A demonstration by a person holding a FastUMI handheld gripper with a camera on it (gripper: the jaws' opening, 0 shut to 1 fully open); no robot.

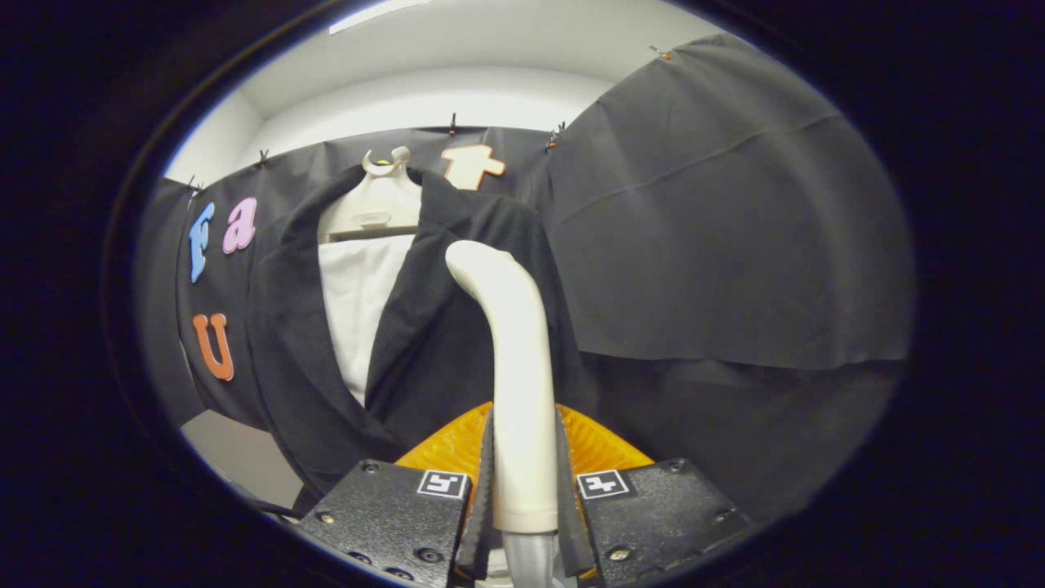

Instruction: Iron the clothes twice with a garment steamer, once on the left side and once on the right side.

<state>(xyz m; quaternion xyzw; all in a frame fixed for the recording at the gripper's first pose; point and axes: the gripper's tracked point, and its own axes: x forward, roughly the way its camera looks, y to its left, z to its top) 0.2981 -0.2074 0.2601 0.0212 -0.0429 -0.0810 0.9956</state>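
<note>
A dark jacket hangs open on a pale hanger against the booth wall, with a white shirt showing inside it. My gripper is shut on the handle of a cream garment steamer. The handle rises between the two fingers and bends at its top toward the jacket's right front panel. Its head is against or very close to the cloth; I cannot tell which. A grey hose leaves the bottom of the handle.
Black cloth covers the wall to the right of the jacket. A pale surface lies low down to the left of the jacket. White wall and ceiling show above the cloth.
</note>
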